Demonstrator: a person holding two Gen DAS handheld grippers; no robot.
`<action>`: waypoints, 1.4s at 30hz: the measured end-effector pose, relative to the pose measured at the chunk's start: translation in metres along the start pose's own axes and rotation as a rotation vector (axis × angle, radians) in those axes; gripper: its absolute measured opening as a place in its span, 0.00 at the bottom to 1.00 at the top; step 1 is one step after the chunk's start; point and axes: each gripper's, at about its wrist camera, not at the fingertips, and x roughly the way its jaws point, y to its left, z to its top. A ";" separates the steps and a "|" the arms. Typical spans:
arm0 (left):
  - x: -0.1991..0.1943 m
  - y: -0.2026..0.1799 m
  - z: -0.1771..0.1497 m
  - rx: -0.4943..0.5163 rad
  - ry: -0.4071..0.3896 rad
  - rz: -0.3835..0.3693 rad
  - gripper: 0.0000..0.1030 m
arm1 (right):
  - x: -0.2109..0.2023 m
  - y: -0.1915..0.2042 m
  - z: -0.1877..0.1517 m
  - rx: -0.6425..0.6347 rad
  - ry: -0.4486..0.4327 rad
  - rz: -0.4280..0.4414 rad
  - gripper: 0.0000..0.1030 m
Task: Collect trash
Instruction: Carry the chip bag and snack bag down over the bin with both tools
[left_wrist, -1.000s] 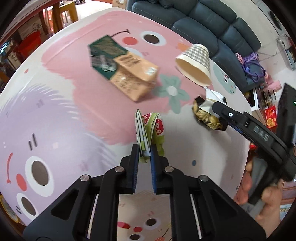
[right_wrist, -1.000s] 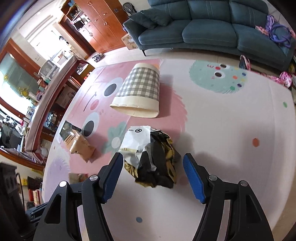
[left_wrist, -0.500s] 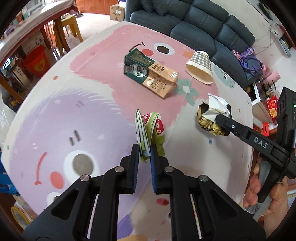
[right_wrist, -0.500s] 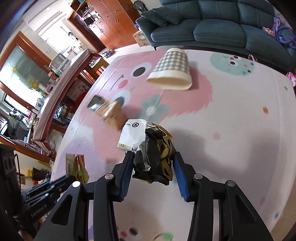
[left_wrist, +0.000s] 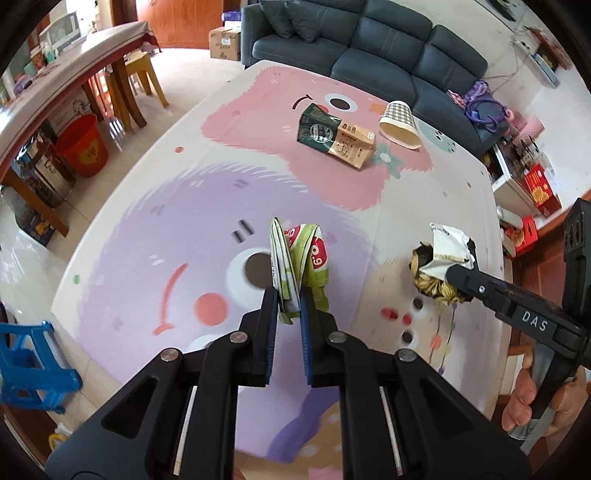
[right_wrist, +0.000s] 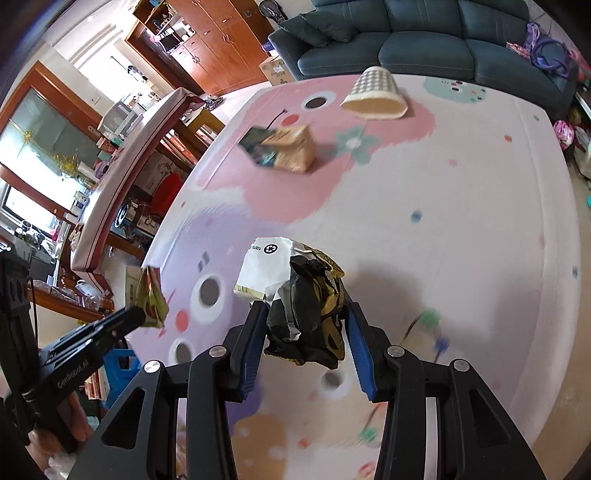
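- Left wrist view: my left gripper (left_wrist: 289, 308) has its blue pads pressed together on a folded green and red wrapper (left_wrist: 299, 264), which stands up out of the jaws, clear of the play mat (left_wrist: 155, 206) below.
- Off to the right in that same view, my right gripper (left_wrist: 456, 275) reaches in from the side with a crumpled black and gold bag (left_wrist: 437, 266) at its tip; my hand (left_wrist: 535, 402) is wrapped round its handle.
- Right wrist view: my right gripper (right_wrist: 304, 323) is clamped on that crumpled bag (right_wrist: 306, 306), one pad against each flank. A white flap with printed text sticks out to the upper left of the wad. The bag hangs above the mat (right_wrist: 461, 177), not touching it.
- At the left edge of the right wrist view my left gripper (right_wrist: 142, 314) shows from the side, with the wrapper (right_wrist: 149, 297) pinched at its tip.
- On the pink patch of the mat lies a flattened green and brown carton (left_wrist: 338, 136), on its side.
- Just beside it, nearer the dark blue sofa (left_wrist: 369, 44), a checked paper cup (left_wrist: 400, 122) lies tipped over, its open mouth turned toward me.
- Carton and cup are well apart from both grippers.
- A red bucket (left_wrist: 83, 146) stands on the floor by the table legs, off the mat's far left side.
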 end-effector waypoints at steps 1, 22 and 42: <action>-0.005 0.007 -0.006 0.015 -0.003 -0.006 0.09 | -0.002 0.006 -0.008 0.003 -0.004 -0.006 0.42; -0.071 0.101 -0.170 0.507 0.068 -0.209 0.09 | -0.035 0.163 -0.277 0.304 -0.082 -0.191 0.42; 0.082 0.127 -0.312 0.392 0.286 -0.144 0.09 | 0.132 0.087 -0.422 0.354 0.152 -0.204 0.44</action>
